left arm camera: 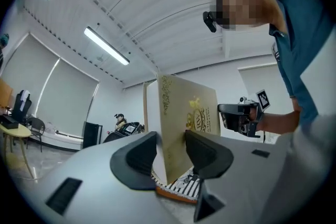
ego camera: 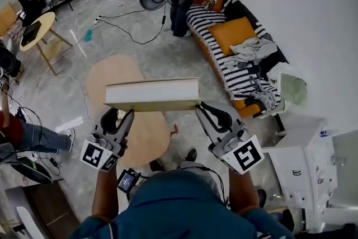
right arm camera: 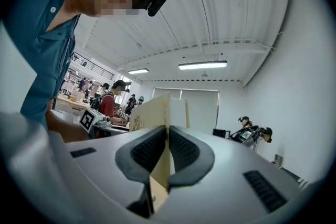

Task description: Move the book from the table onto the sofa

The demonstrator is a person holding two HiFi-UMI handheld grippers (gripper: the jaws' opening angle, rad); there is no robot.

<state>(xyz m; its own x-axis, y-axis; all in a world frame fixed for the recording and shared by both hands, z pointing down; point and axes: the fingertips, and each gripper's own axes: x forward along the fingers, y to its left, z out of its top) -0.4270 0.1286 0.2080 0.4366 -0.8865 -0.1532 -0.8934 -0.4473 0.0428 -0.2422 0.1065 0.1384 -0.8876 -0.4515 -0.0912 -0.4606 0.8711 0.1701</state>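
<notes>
Left claw (ego camera: 119, 115): your jaws clamp the book (ego camera: 152, 94) at its left end.
Right claw (ego camera: 208, 112): jaws nearly together, pinching a thin edge at its right end.
Book: held level between both claws, above the round table (ego camera: 112, 73), hiding part of it.
Sofa (ego camera: 224, 70): well apart; holds an orange cushion (ego camera: 232, 33) and crumpled clothes (ego camera: 251, 50).

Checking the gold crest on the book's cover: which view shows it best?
The left gripper view: the cover of the book faces it, crest plain. The head view shows only the page edge; the right gripper view, a steeply slanted sliver.
</notes>
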